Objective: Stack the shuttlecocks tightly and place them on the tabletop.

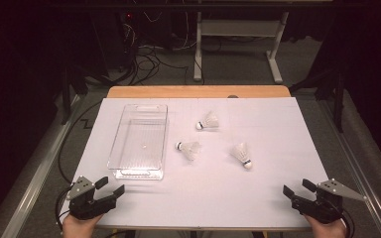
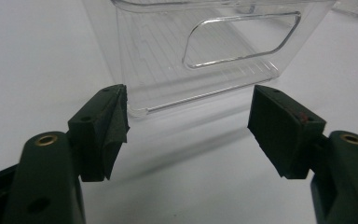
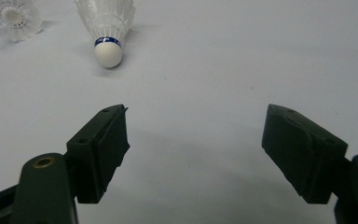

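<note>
Three white shuttlecocks lie on the white table: one at the back [image 1: 208, 122], one in the middle [image 1: 188, 148] and one to the right [image 1: 241, 155]. The right one, with a blue band by its cork [image 3: 107, 28], lies ahead and left of my right gripper [image 3: 196, 140]; another shuttlecock [image 3: 11, 17] sits at the upper left. A clear plastic bin [image 1: 140, 141] stands left of them, empty, its handle wall [image 2: 200, 51] just beyond my left gripper [image 2: 189, 121]. My left gripper [image 1: 110, 185] rests at the front left corner, my right gripper [image 1: 297, 188] at the front right. Both are open and empty.
The white sheet [image 1: 258, 198] covers a wooden table whose far edge [image 1: 198, 91] shows. Dark floor with cables and a metal table frame [image 1: 238, 44] lies behind. A hand holds each gripper at the near edge.
</note>
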`<state>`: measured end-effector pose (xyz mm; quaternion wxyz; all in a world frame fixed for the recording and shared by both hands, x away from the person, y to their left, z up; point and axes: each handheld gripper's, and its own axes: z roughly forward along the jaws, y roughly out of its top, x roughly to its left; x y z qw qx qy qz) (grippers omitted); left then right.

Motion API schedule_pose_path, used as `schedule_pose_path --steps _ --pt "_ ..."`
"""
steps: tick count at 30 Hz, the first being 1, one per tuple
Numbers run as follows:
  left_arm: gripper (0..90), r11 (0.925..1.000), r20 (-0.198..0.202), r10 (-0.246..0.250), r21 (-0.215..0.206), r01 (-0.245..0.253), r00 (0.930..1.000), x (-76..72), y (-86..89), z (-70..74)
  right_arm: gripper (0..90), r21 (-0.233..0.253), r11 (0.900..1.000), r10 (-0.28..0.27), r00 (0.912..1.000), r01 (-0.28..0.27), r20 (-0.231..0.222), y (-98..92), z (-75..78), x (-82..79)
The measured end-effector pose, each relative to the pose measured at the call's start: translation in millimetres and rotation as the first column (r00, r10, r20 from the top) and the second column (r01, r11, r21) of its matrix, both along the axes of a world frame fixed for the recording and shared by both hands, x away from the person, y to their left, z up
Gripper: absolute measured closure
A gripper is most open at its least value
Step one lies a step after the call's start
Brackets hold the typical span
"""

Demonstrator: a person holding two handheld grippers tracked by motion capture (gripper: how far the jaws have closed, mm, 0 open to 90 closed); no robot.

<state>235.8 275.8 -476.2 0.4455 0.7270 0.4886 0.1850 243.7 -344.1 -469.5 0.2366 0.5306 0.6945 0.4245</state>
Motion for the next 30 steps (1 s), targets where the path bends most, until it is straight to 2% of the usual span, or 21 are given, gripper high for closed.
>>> schedule_pose_path --steps 14,24,30 --pt "29.9 1.0 0.004 -0.007 -0.003 0.007 1.0 -1.3 -0.5 0.7 23.4 0.002 1.0 0.002 1.0 -0.002 0.0 -0.1 -0.2 -0.5" --pt "29.7 0.9995 0.004 0.0 -0.033 0.0 1.0 -4.1 1.9 2.8 23.7 0.01 1.0 -0.002 1.0 0.002 -0.002 -1.7 -0.4 0.7" --pt "30.2 0.999 0.002 -0.017 -0.042 0.017 0.9999 -6.1 -2.0 3.6 23.8 0.01 1.0 0.008 1.0 -0.008 -0.003 -1.0 -0.7 1.3"
